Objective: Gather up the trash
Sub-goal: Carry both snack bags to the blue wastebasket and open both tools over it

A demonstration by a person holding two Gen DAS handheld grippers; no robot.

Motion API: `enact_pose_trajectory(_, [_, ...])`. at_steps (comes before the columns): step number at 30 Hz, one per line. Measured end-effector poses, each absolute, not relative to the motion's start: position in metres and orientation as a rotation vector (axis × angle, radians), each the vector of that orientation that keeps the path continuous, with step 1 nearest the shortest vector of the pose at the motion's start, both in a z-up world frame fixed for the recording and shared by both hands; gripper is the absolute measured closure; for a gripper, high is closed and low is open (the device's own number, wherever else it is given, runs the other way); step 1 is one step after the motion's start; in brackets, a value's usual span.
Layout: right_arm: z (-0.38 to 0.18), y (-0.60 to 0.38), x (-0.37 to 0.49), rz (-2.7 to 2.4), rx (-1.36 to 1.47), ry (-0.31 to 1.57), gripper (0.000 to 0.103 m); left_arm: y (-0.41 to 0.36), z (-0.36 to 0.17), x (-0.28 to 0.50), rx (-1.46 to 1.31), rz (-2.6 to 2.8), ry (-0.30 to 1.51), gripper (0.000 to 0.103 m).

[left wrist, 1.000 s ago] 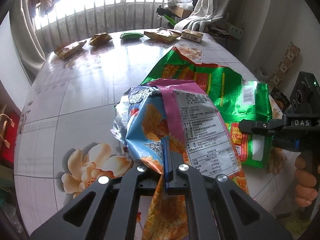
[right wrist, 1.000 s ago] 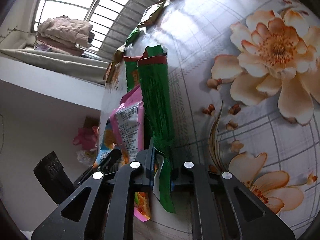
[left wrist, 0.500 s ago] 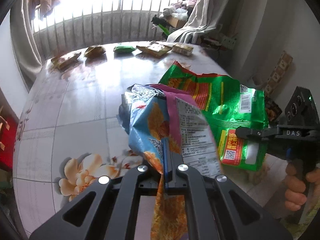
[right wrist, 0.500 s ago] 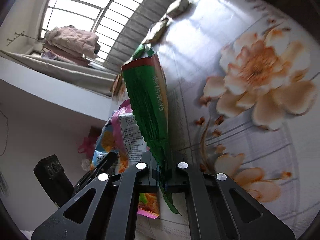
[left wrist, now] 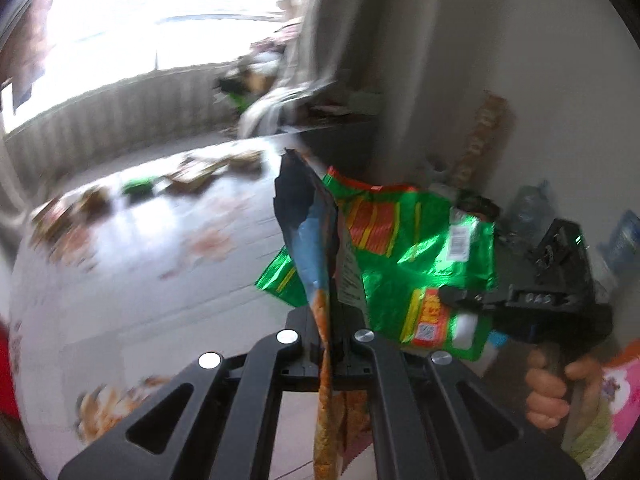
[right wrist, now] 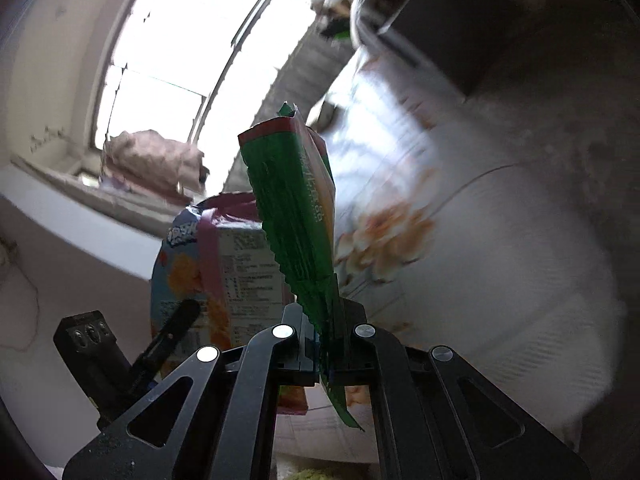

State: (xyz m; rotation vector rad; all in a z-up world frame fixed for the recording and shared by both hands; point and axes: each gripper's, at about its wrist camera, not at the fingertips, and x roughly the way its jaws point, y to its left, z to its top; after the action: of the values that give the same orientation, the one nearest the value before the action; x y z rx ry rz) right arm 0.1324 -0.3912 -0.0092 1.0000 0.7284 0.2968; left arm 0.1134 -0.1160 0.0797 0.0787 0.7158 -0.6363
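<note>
The left claw pinches the blue chip bag; at its 3 o'clock the right claw pinches the green bag

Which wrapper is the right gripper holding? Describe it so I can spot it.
Start at the floral table and look toward its right edge. The right gripper holds a green snack bag clamped in its jaws. It is shiny green with red-yellow panels, unlike the blue-and-pink bag beside it.

blue snack bag edge-on and upright, green snack bag crumpled beside it
</note>
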Motion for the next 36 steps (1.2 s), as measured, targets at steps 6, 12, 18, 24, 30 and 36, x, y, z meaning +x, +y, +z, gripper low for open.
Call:
enact_pose_trajectory(6, [-0.034,-0.471,0.052,0.166,1.187,0.571,0.102,-0.211,0.090,0.112,0.126,-0.881,0.749,0.103])
enact_pose_trajectory(12, [-0.071,-0.552,-0.024,-0.042,1.323,0.480,0.101,-0.339,0.058,0.118,0.131,-1.075,0.912,0.103])
enact_pose_trajectory(18, [-0.113,-0.616,-0.063,-0.248,1.348,0.497,0.101,-0.462,0.000,0.119,0.220,-1.114,1.057,0.103])
enact_pose_trajectory(24, [-0.172,-0.659,-0.041,-0.360,1.315,0.624,0.099,-0.545,-0.059,0.133,0.252,-1.076,1.176,0.103])
enact_pose_trajectory(30, [-0.248,-0.692,-0.016,-0.476,1.259,0.835,0.071,-0.587,-0.119,0.139,0.265,-1.004,1.259,0.102])
enact_pose_trajectory(36, [-0.257,-0.708,-0.043,-0.570,1.242,0.822,0.039,-0.602,-0.158,0.150,0.193,-0.959,1.356,0.102])
